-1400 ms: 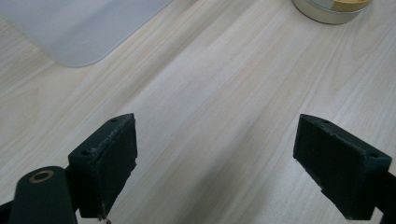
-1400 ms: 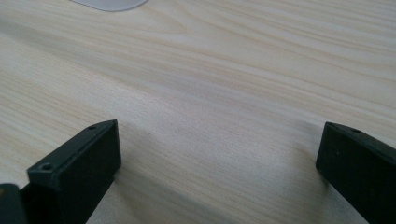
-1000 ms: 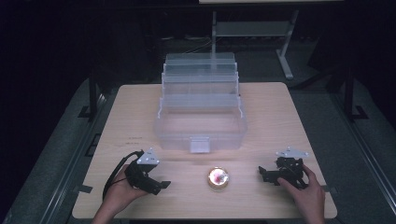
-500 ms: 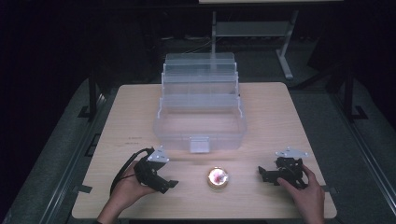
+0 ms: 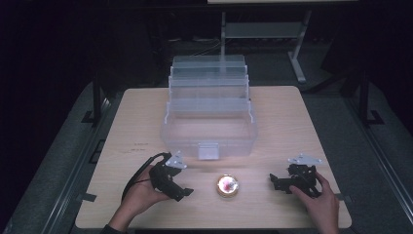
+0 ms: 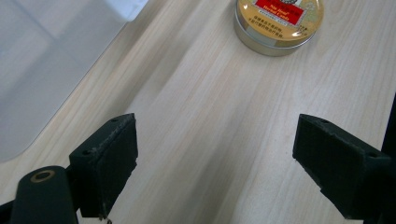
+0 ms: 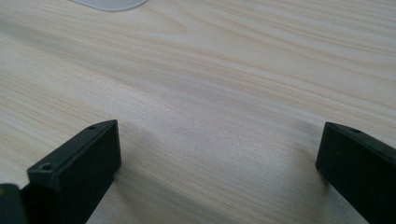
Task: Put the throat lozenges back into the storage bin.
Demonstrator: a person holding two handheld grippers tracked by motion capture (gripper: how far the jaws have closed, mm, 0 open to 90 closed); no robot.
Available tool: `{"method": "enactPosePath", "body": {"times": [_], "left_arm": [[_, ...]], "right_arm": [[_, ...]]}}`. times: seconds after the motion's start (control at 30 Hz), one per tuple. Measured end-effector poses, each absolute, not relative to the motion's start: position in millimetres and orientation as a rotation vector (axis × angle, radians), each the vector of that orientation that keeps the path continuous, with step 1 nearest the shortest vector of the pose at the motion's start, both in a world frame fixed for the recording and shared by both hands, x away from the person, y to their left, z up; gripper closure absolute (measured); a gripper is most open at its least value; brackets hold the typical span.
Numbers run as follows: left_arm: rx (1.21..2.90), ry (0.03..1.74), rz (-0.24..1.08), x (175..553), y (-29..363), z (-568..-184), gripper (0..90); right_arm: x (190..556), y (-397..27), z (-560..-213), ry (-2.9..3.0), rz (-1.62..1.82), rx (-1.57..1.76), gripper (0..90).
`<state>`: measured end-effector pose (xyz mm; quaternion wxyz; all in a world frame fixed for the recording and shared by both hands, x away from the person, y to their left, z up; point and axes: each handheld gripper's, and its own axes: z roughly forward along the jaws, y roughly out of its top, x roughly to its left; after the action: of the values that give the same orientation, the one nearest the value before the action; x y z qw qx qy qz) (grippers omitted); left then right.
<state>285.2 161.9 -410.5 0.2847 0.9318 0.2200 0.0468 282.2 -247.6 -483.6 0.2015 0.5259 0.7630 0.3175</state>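
Resting on the near part of the light wooden bench [image 5: 292,112], a small round gold tin [image 5: 227,185] with a red label sits between the two hand-held grippers, just in front of a clear plastic tiered box [image 5: 209,114] that stands open at the middle of the bench. The left hand-held gripper [image 5: 184,193] lies low over the bench to the left of the tin, held by the person's left hand [image 5: 139,200], with its tips pointing toward the tin and its cable looping back beside the hand. In the left gripper view, the left hand-held gripper [image 6: 212,175] has its jaws set wide apart with bare wood between them; the tin [image 6: 279,22] lies ahead of them, apart from both pads, and a corner of the clear box [image 6: 42,70] shows at the upper left. The right hand-held gripper [image 5: 273,181] sits to the right of the tin, near it but not touching, gripped by the right hand [image 5: 319,202]. In the right gripper view, the right hand-held gripper [image 7: 217,161] also has its jaws spread wide, with nothing but bench surface between them.
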Motion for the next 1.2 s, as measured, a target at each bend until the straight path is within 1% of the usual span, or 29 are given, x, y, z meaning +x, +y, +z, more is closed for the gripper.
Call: {"method": "enactPosePath", "body": {"times": [0.3,0.57,1.2], "left_arm": [[2.538,0.525,0.099,289.6,143.8,-407.4,13.3],[2.57,0.455,0.079,293.1,120.1,-406.7,13.3],[2.604,0.38,0.047,297.7,84.0,-413.5,13.3]], "right_arm": [[282.2,-247.5,-483.6,2.131,0.886,1.47,0.0],[282.1,-247.4,-483.5,2.131,0.886,1.471,0.0],[282.1,-247.5,-483.5,2.131,0.885,1.47,0.0]]}}
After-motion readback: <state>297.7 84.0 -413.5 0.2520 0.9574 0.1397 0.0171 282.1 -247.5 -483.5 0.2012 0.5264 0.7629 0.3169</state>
